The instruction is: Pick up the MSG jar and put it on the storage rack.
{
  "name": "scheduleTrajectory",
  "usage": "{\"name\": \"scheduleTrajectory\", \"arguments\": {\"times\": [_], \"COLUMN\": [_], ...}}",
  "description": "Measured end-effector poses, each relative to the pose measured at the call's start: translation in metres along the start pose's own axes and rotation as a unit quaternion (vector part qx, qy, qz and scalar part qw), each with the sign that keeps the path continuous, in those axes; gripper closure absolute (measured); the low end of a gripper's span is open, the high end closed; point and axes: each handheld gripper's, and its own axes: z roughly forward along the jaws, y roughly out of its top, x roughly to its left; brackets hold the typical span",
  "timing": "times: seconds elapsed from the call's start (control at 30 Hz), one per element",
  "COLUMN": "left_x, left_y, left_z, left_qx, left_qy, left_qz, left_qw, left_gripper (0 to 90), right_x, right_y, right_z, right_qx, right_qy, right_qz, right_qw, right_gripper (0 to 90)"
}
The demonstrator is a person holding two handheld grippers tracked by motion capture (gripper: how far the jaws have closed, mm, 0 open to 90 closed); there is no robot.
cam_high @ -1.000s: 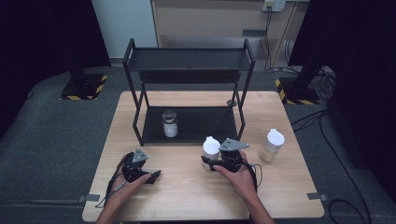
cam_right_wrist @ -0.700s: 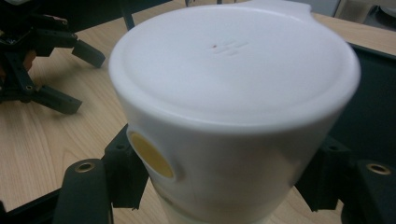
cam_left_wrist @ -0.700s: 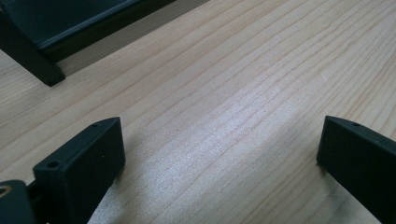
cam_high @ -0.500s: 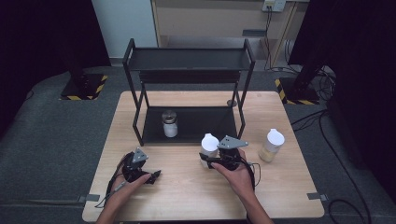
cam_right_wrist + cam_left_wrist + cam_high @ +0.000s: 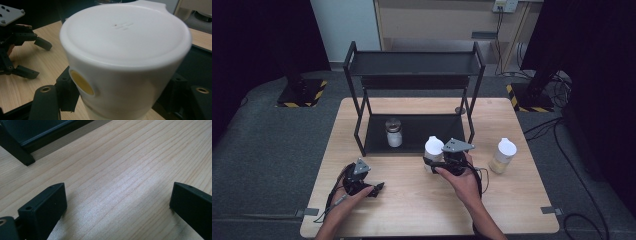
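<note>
Two grippers work at a wooden table [image 5: 412, 200]. The right gripper [image 5: 432, 162] is clamped on a white-capped bottle [image 5: 433, 148], its jaws pressing either side of the body below the cap. The bottle stands upright just in front of the black rack [image 5: 412, 65], near its right front leg. The left gripper [image 5: 379, 187] rests on the table at the near left, jaws apart over bare wood. A jar [image 5: 393, 132] stands on the rack's lower shelf; a second bottle [image 5: 503, 155] stands at the right.
</note>
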Motion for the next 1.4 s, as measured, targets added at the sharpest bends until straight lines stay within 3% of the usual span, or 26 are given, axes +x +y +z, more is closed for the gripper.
{"name": "scheduleTrajectory", "arguments": {"times": [0.63,1.4], "left_x": [-0.001,-0.003], "left_y": [0.000,-0.001], "left_z": [0.000,-0.001], "left_qx": [0.001,0.000], "left_qy": [0.002,0.006], "left_qz": [-0.001,-0.006], "left_qw": [1.0000,1.0000], "left_gripper": [0.0,0.0], "right_x": [-0.008,-0.017], "right_y": [0.020,0.040], "right_z": [0.015,0.058], "right_qx": [-0.007,-0.009], "right_qy": [-0.015,-0.025], "right_qz": [0.007,0.018], "right_qw": [0.9998,0.9995], "right_gripper": [31.3,31.3]}}
